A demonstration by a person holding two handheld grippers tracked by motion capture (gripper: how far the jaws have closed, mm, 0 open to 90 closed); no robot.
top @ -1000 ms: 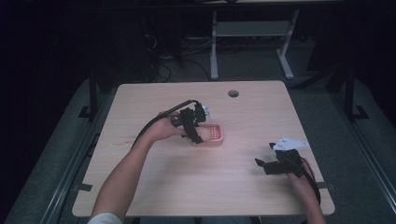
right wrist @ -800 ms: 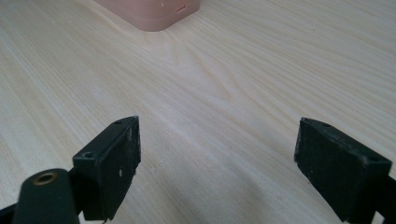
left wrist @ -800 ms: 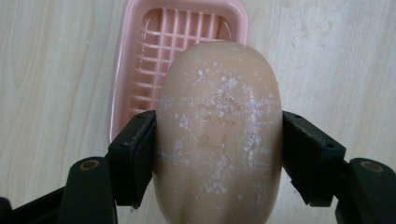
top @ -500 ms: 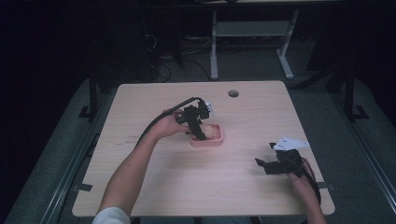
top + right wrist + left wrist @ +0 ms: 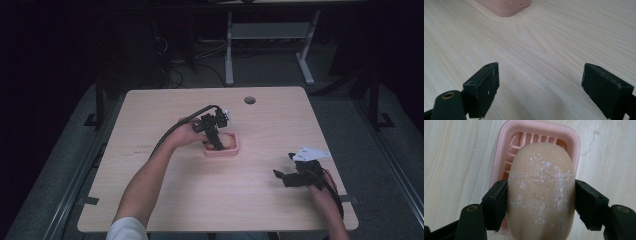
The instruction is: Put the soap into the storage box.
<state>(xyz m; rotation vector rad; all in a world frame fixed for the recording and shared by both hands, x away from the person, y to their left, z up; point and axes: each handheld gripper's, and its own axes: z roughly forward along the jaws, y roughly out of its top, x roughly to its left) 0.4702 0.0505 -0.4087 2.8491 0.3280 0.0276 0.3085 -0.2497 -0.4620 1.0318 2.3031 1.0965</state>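
Near the middle of the high view, the left gripper (image 5: 216, 136) is hanging over a small pink plastic soap dish with a ribbed floor (image 5: 222, 148), which is sitting on the pale wooden desk (image 5: 165, 200) a little left of the frame's centre. In the left gripper view, the left gripper (image 5: 541, 200) is clamping its two black jaws against the long sides of an oval, peach-coloured bar of soap flecked with white (image 5: 541, 192). The bar is filling the centre and lower part of that frame, and the pink dish (image 5: 499, 157) is lying directly beneath and behind it; whether the soap is touching the ribs I cannot tell.

At the lower right of the high view, the right gripper (image 5: 286, 176) is resting low over the desk, well apart from the dish. In the right gripper view, its jaws are standing wide apart with nothing between them (image 5: 540, 87), above bare wood grain, and a corner of the pink dish (image 5: 506, 7) is showing at the top edge, left of centre.
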